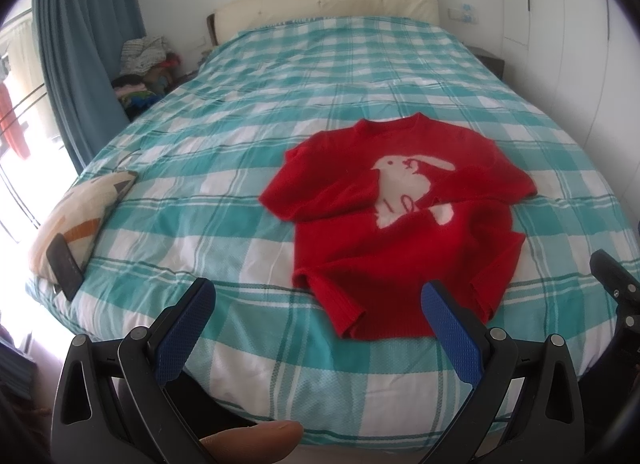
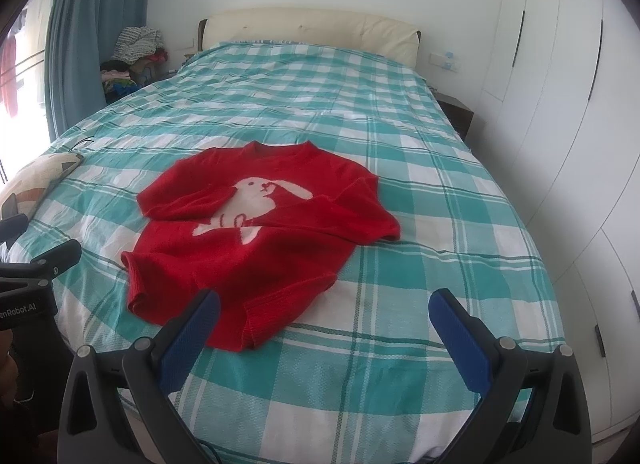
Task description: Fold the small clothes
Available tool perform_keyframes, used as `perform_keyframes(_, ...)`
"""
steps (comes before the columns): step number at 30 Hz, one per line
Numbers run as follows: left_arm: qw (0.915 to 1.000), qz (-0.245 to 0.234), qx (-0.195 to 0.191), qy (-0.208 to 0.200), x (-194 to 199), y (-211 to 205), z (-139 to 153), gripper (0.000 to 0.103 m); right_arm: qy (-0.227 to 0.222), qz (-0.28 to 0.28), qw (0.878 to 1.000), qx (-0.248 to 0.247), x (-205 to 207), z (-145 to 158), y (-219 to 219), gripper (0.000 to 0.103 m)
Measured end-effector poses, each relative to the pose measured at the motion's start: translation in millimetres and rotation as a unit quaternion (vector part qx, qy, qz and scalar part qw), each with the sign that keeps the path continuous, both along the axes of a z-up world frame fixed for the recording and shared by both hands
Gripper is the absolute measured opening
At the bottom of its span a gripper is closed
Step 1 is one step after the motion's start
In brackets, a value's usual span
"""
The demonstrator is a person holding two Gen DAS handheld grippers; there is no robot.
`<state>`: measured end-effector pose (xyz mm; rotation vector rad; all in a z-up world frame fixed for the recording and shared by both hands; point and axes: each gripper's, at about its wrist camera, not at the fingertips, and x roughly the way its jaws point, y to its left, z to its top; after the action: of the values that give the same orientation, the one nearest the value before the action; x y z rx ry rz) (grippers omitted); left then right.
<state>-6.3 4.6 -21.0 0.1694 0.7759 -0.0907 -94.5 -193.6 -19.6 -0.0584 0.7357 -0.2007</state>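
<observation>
Sweater (image 1: 404, 220) lies sleeves-crossed on the plaid bed (image 1: 240, 168), at twelve o'clock of the wide-open, empty left gripper (image 1: 318, 304) and right gripper (image 2: 324, 314); thick knit could bunch if pinched unevenly.

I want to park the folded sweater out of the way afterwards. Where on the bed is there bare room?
The far half of the bed, between the red sweater and the headboard, is bare. So is the strip between the sweater and the wardrobe-side edge. The window side is crowded: a patterned cushion with a dark device on it.
</observation>
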Motion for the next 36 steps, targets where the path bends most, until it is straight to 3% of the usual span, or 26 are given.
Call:
perform_keyframes(26,0.9997,0.007,0.000,0.022,10.8,0.2,-6.5,0.103,0.005,-0.009,1.000,-0.014,2.1,-4.0,-6.6,0.103)
perform_keyframes(31,0.9948,0.046,-0.015,0.089,36.7,31.0,-38.1,0.103,0.005,-0.018,1.000,-0.009,1.7,-7.6,-17.8,0.103)
perform_keyframes(34,0.9846,0.085,-0.036,0.148,50.5,68.1,-77.2,0.102,0.001,-0.050,0.999,-0.014,-2.7,-13.8,-38.7,0.103)
perform_keyframes(36,0.9781,0.092,-0.070,0.173,51.5,84.1,-93.7,0.102,0.011,-0.069,0.997,-0.009,-3.5,-24.4,-52.7,0.103)
